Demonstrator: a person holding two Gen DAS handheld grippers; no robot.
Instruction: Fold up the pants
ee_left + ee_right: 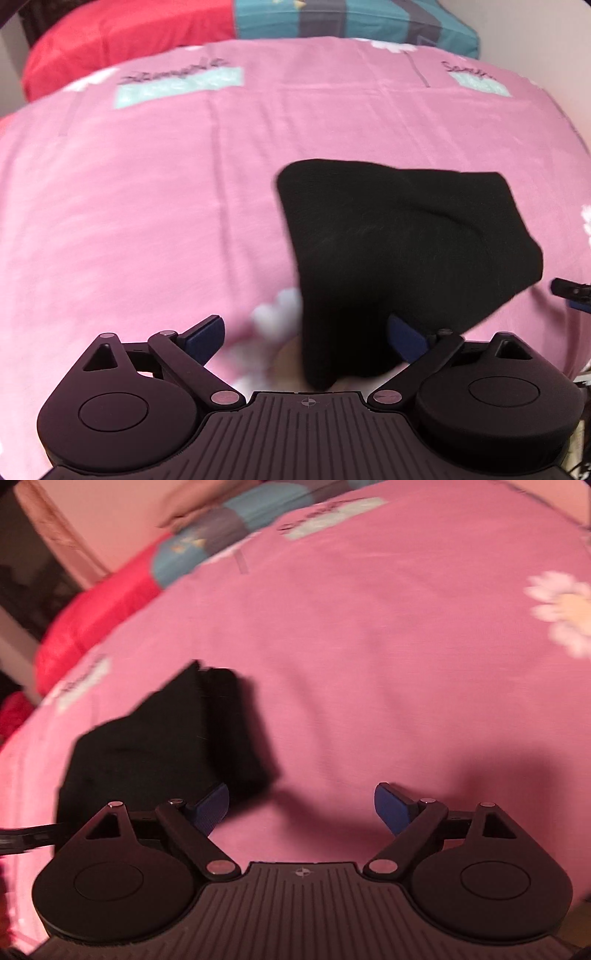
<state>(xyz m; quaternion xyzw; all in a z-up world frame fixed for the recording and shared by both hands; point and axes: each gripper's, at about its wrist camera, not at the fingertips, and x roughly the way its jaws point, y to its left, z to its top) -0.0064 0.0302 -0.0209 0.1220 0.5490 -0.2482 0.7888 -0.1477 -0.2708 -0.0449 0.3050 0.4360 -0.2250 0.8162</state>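
Observation:
The black pants (pixel 399 236) lie folded into a compact bundle on the pink bed sheet (pixel 147 206). In the left wrist view my left gripper (pixel 306 336) is open, its blue fingers wide apart, with a near flap of the pants hanging between them close to the right finger. In the right wrist view the pants (pixel 166 738) lie to the left, just beyond the left finger of my right gripper (pixel 301 808), which is open and empty above bare sheet (pixel 369 664).
A red pillow (pixel 122 40) and a teal patterned pillow (pixel 354 18) lie at the far end of the bed. The sheet has white flower prints (pixel 565 613). The right gripper's tip (pixel 570 291) shows at the right edge of the left wrist view.

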